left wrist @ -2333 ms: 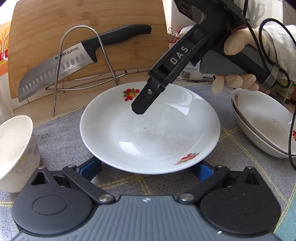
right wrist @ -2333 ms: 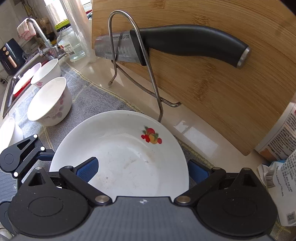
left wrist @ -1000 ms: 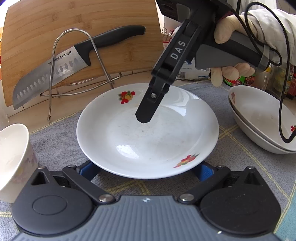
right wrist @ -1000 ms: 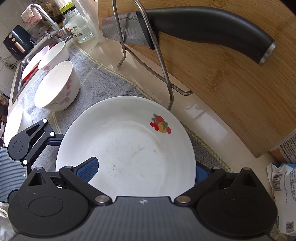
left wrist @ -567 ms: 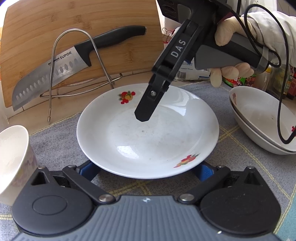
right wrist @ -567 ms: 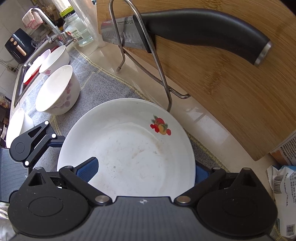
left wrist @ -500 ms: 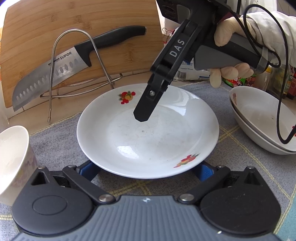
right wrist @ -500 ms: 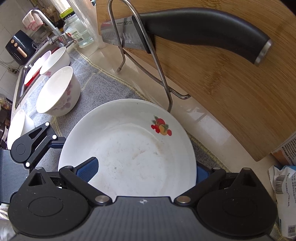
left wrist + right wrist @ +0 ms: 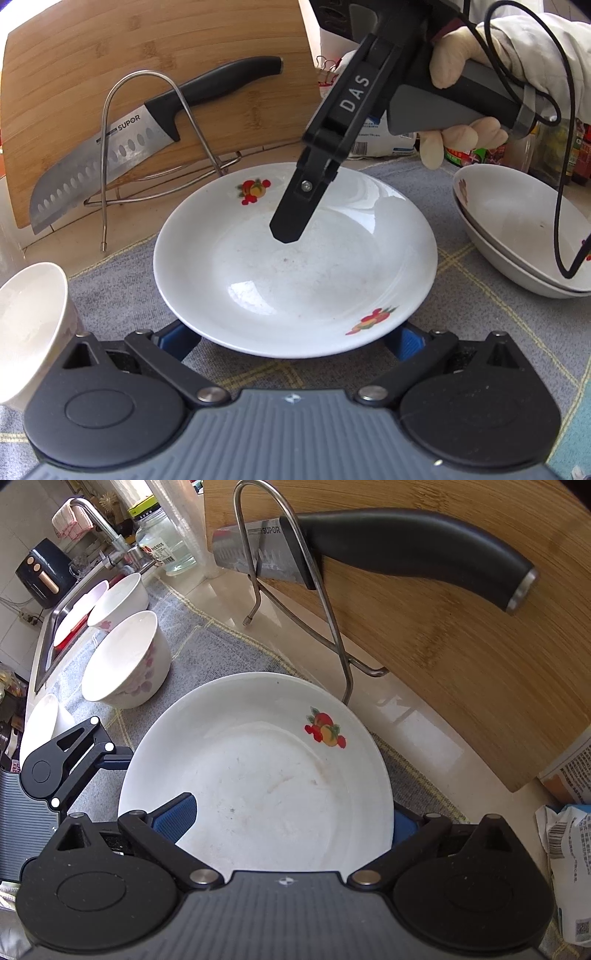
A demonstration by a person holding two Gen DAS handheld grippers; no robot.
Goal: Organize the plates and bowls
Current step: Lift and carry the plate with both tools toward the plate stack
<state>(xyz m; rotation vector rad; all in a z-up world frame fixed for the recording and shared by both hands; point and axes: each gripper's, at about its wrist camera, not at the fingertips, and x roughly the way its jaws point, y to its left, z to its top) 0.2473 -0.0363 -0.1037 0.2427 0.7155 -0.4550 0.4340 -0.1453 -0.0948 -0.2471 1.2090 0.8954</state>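
Observation:
A white plate (image 9: 295, 280) with fruit decals lies on the grey cloth. My left gripper (image 9: 290, 338) is open, its blue pads tucked under the plate's near rim on either side. My right gripper (image 9: 288, 821) is also open wide around the same plate (image 9: 258, 775). Its left pad sits over the plate and its right pad is hidden below the rim. In the left wrist view one of the right gripper's fingers (image 9: 291, 229) hangs just above the plate's middle, held by a gloved hand (image 9: 454, 62). Two stacked shallow bowls (image 9: 517, 236) stand to the right.
A knife (image 9: 110, 155) rests in a wire rack (image 9: 107, 122) against a bamboo cutting board (image 9: 147, 55) behind the plate. A floral bowl (image 9: 125, 664) and further bowls (image 9: 118, 598) stand towards the sink (image 9: 48, 635). Packets (image 9: 569, 849) lie at the right.
The right gripper's finger has drifted slightly left over the plate. The plate stays on the cloth and both grippers stay open.

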